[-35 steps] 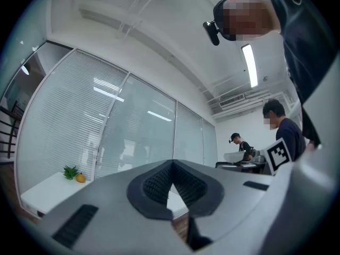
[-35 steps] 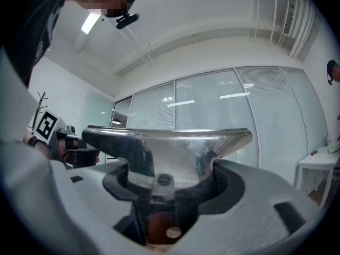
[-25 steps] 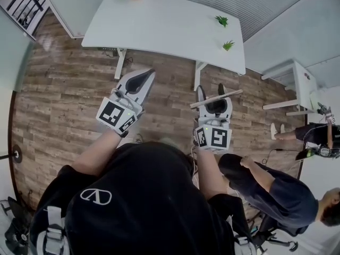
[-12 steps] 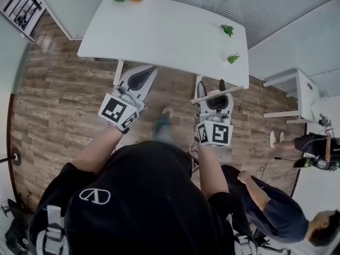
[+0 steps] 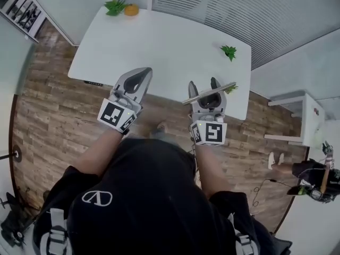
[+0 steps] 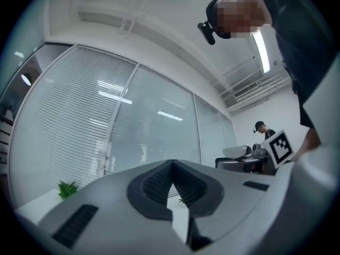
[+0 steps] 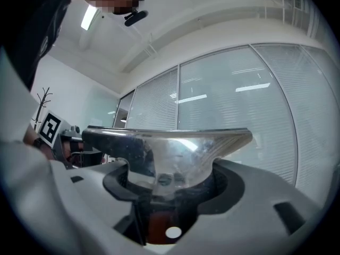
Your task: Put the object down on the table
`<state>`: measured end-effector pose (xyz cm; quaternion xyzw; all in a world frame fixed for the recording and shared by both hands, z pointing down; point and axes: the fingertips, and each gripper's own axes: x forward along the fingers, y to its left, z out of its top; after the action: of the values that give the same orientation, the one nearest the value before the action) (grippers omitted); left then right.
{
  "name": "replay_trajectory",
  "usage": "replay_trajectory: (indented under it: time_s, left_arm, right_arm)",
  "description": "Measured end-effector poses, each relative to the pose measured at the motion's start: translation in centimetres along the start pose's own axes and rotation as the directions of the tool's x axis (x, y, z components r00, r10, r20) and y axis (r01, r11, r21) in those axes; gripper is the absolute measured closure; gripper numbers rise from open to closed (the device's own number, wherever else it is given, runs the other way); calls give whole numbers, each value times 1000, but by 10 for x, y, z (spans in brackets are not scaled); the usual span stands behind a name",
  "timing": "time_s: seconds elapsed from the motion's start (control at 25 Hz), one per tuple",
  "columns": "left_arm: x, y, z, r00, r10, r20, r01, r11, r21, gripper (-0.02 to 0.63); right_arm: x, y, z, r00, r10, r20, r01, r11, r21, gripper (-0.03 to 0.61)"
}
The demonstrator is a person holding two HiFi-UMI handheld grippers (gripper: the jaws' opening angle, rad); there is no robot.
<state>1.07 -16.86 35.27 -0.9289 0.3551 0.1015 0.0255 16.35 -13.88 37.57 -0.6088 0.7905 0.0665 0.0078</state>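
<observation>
Head view: my right gripper (image 5: 203,89) stays clamped on the shiny metal object (image 5: 210,93), now held above the white table (image 5: 170,41) at its near edge. A second ago it was over the wood floor (image 5: 53,105). My left gripper (image 5: 137,81) is pinched closed, empty.

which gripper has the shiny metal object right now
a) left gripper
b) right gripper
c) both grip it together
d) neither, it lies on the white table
b: in the right gripper view the right gripper has its jaws closed on the shiny metal object, which is held up off the table, while the left gripper is shut with nothing between its jaws.
</observation>
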Motion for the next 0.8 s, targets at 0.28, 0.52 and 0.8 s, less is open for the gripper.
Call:
replay_trajectory:
  time_s: [0.28, 0.52, 0.8]
  left_arm:
    - [61, 27, -24, 999, 36, -15, -35, 999, 14, 609]
    - [98, 47, -36, 999, 0, -33, -1, 1000, -25, 609]
    - [110, 68, -68, 992, -40, -120, 32, 997, -69, 609]
  right_arm:
    - [62, -49, -22, 1000, 21, -16, -21, 999, 25, 287]
    - [107, -66, -51, 997, 13, -75, -12, 1000, 24, 287]
    - [161, -81, -173, 927, 62, -369, -48, 998, 48, 287]
